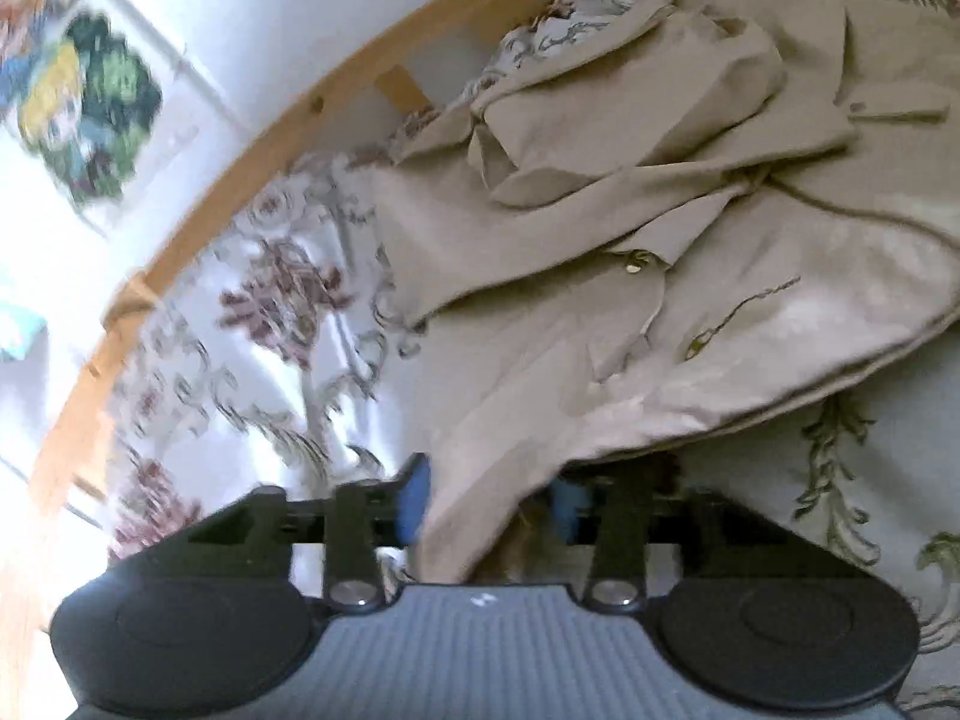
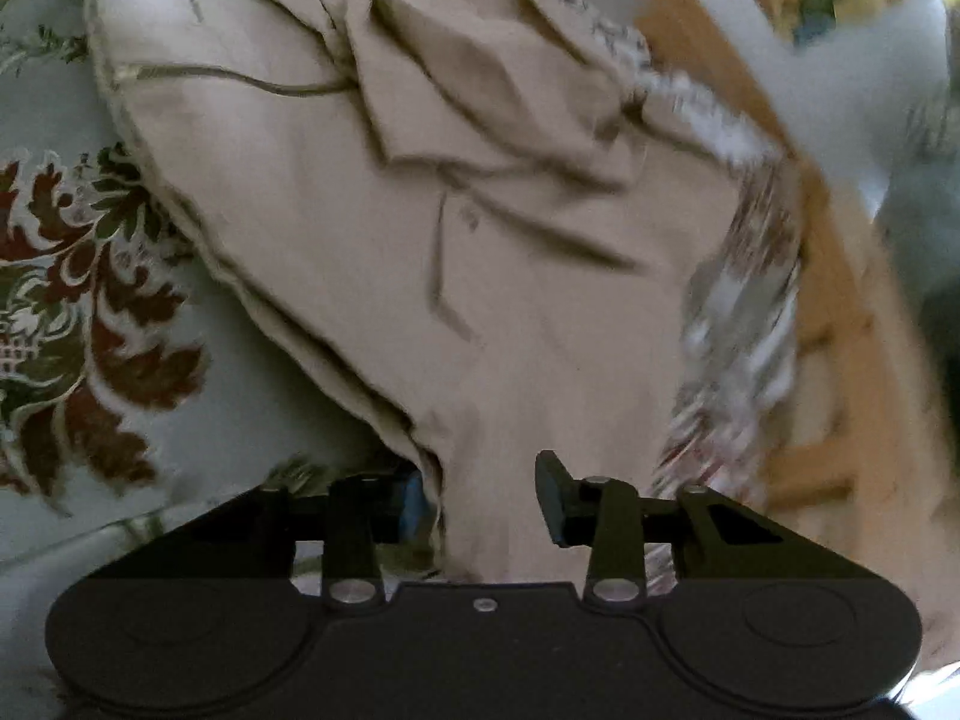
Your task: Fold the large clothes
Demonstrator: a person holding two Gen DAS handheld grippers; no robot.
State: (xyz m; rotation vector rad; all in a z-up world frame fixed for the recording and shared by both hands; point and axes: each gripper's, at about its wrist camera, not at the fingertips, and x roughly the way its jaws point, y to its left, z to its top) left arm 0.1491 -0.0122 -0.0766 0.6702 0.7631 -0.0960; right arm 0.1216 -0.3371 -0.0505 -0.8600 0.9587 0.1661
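A large beige coat (image 1: 690,252) lies crumpled on a floral bedspread (image 1: 282,324). Its collar, buttons and a folded sleeve show in the left wrist view. My left gripper (image 1: 489,504) has a bunched edge of the coat between its blue-padded fingers (image 1: 414,498), lifted off the bed. In the right wrist view the same coat (image 2: 480,210) fills the middle. My right gripper (image 2: 483,501) has another bunch of the coat's hem between its fingers (image 2: 549,495), with the cloth pulled taut toward the camera.
A wooden bed frame rail (image 1: 252,144) runs along the far side, with a white wall (image 1: 252,18) and a colourful picture (image 1: 90,102) behind it. In the right wrist view the wooden frame (image 2: 840,300) is at the right and the bedspread (image 2: 90,300) at the left.
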